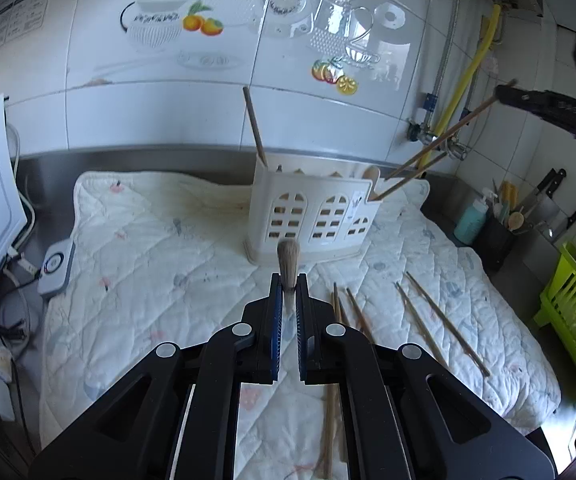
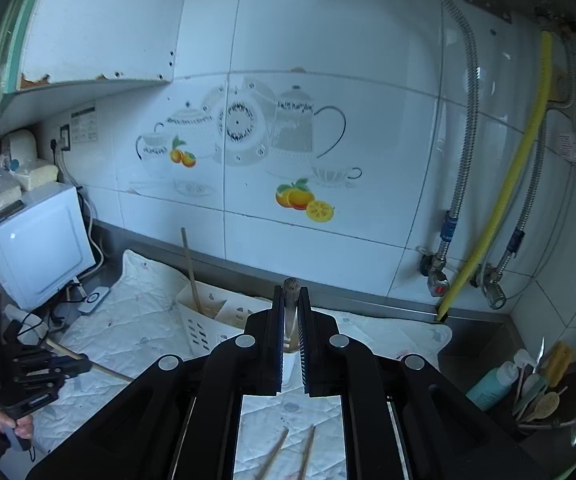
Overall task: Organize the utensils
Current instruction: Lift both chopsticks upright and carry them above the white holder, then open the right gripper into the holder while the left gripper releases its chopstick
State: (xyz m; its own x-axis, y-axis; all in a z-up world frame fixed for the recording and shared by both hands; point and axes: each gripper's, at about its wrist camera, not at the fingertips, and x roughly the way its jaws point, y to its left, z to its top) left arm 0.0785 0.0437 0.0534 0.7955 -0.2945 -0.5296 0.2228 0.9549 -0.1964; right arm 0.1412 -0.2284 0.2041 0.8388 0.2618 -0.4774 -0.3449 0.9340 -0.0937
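On the quilted mat (image 1: 136,240) covering the table, the left tool (image 1: 288,284) is clenched on a chopstick (image 1: 287,258), seen end-on. Beyond it stands the white utensil holder (image 1: 308,216), one chopstick upright (image 1: 254,126) in its left compartment. Loose chopsticks (image 1: 420,322) lie on the mat just right. Farther right, the right tool (image 2: 290,300) grips a chopstick pair (image 1: 444,140) slanting into the holder's right end.
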